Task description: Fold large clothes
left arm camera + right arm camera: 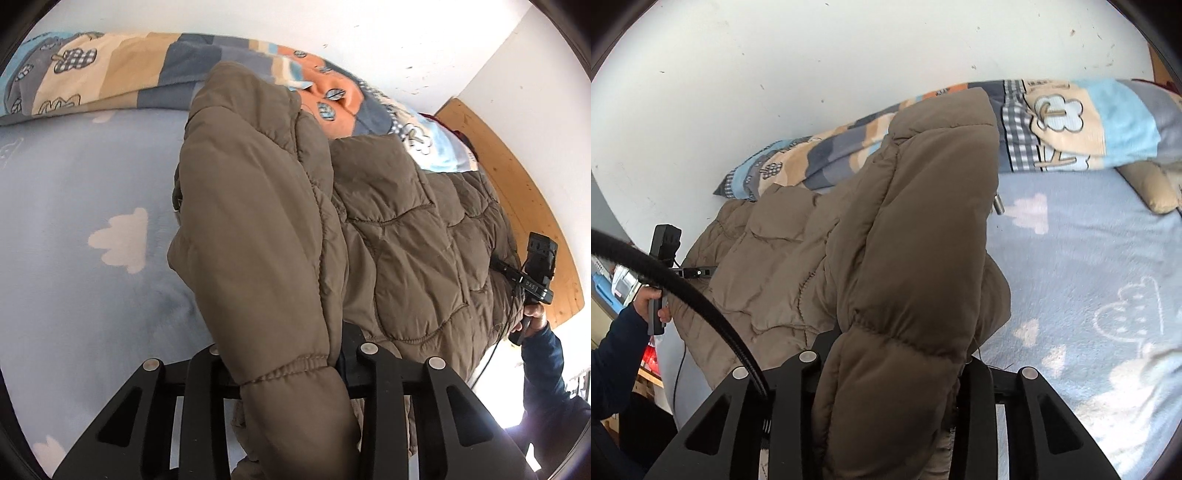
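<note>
A brown quilted puffer jacket [406,229] lies on a light-blue bed sheet with cloud prints [74,221]. In the left wrist view, one sleeve with an elastic cuff [288,369] is lifted toward the camera, and my left gripper [291,350] is shut on it just behind the cuff. In the right wrist view, the other sleeve [916,258] also rises off the bed, with my right gripper [890,358] shut on its cuff end. The jacket body [768,266] stays spread flat between the two sleeves. The padding hides the fingertips of both grippers.
A rolled patterned quilt [1071,125] lies along the white wall behind the jacket. A beige pillow [1156,188] sits at the right, and a wooden board [517,177] stands at the bed's end. A hand in a dark sleeve [650,299] holds the other gripper's handle.
</note>
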